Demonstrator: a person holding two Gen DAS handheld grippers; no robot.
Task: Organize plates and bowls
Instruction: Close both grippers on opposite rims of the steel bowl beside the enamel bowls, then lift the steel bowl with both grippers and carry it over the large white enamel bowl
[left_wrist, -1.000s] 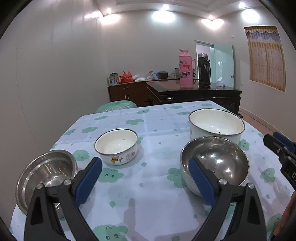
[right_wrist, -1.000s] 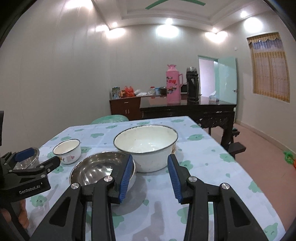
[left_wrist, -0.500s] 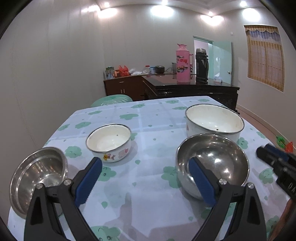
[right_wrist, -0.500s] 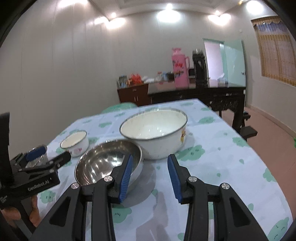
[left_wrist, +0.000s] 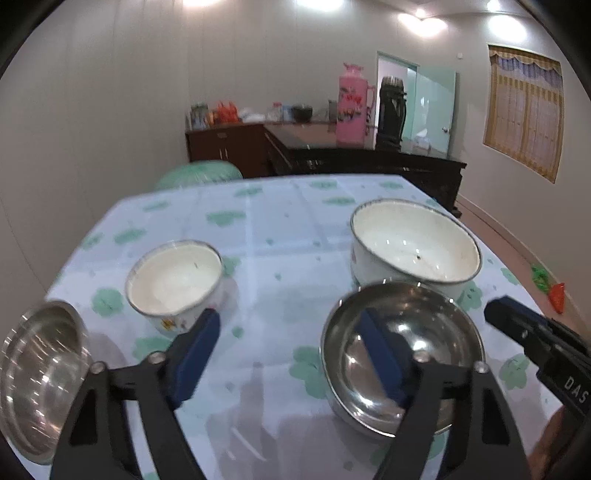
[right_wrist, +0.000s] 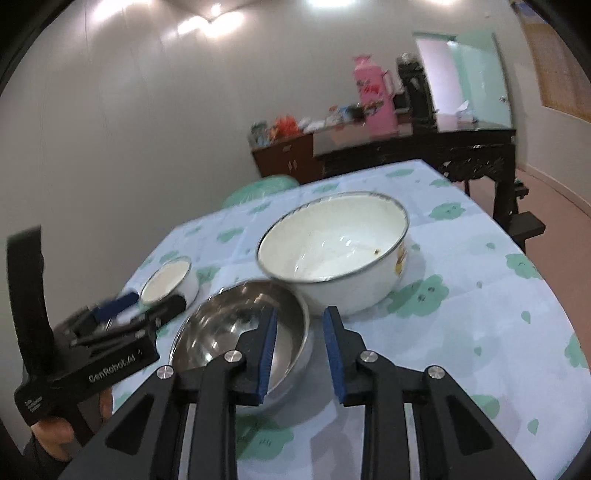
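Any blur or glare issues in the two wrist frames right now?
Left wrist view: mild motion blur, ceiling-light glare inside the large steel bowl and the small steel bowl at the frame edge. Right wrist view: heavier smear on the pink thermos and the left gripper; the right gripper stays sharp.

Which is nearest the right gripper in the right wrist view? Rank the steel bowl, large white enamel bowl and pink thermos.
1. Steel bowl: at the right gripper's left finger.
2. Large white enamel bowl: just behind, slightly right.
3. Pink thermos: on the far dark sideboard.

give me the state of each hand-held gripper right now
Left hand-held gripper: open, holding nothing.
Right hand-held gripper: open, straddling the steel bowl rim, not gripping.
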